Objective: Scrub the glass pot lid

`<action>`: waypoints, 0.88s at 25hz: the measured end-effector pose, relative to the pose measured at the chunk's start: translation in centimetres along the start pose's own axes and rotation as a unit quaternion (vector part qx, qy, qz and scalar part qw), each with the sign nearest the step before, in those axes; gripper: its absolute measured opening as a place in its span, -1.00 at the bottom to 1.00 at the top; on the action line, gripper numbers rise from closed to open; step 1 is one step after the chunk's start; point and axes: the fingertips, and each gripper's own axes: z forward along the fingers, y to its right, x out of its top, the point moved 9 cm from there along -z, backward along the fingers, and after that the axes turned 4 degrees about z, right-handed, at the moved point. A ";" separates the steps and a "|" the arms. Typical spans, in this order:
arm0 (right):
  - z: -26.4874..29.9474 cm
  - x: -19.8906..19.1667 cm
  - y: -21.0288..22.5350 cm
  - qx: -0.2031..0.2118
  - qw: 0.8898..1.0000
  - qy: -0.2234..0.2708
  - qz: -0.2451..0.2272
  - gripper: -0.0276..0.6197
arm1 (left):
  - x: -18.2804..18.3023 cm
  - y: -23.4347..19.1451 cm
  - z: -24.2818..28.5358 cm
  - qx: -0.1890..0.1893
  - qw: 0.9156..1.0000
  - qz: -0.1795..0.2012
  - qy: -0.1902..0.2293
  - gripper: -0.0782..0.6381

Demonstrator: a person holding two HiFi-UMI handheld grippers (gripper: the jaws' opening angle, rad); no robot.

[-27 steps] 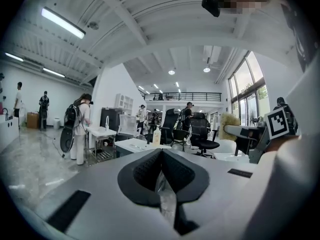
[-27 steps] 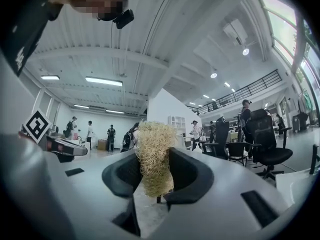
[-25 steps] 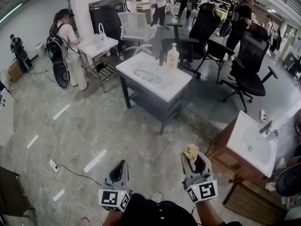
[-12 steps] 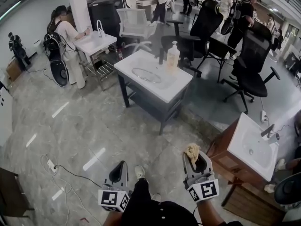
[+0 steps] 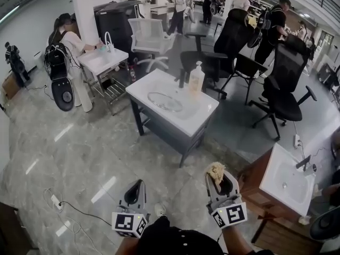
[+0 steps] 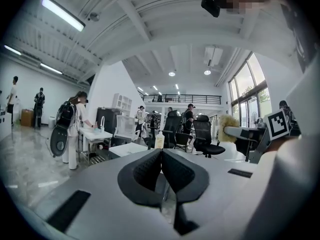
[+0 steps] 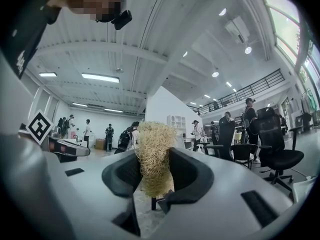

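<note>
The white sink table has drawn nearer as I walk. The round glass pot lid lies in its basin, well ahead. My left gripper is closed, empty; my right gripper clamps a straw-coloured fibrous scrubber. Still approaching, I judge; next, reach the lid.

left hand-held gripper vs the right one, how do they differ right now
The left hand-held gripper is empty; the right hand-held gripper clamps a straw-coloured scrub pad. The left one's jaws meet; the right one's are kept apart by the pad. Both carry a marker cube and hang over the floor.
</note>
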 end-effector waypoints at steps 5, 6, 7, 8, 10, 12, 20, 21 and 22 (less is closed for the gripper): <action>5.5 0.0 0.4 -0.003 1.000 0.002 0.006 -0.45 | 1.2 -3.9 3.9 -0.004 1.000 0.000 0.002 -0.71; 6.5 -0.1 0.4 -0.004 1.000 0.001 0.007 -0.45 | 1.3 -4.6 4.6 -0.005 1.000 0.000 0.002 -0.71; 7.5 -0.2 0.3 -0.004 1.000 0.001 0.007 -0.45 | 1.4 -5.4 5.3 -0.006 1.000 -0.001 0.003 -0.71; 8.4 -0.3 0.2 -0.003 1.000 0.002 0.007 -0.45 | 1.4 -6.1 5.9 -0.007 1.000 -0.001 0.003 -0.71; 10.1 -0.6 0.1 -0.002 1.000 0.003 0.005 -0.45 | 1.4 -7.4 7.1 -0.010 1.000 0.001 0.004 -0.71; 11.7 -1.0 -0.1 -0.003 1.000 0.004 0.005 -0.45 | 1.3 -8.8 8.2 -0.011 1.000 0.001 0.005 -0.71; 16.2 -1.7 -1.1 -0.010 1.000 -0.001 0.001 -0.45 | 1.0 -13.0 10.9 -0.023 1.000 -0.003 -0.003 -0.71; 16.4 -1.9 -1.2 -0.011 1.000 -0.003 0.002 -0.45 | 0.9 -13.2 11.2 -0.024 1.000 -0.004 -0.005 -0.71; 16.7 -2.0 -1.2 -0.013 1.000 -0.006 0.003 -0.45 | 0.7 -13.5 11.4 -0.025 1.000 -0.007 -0.007 -0.71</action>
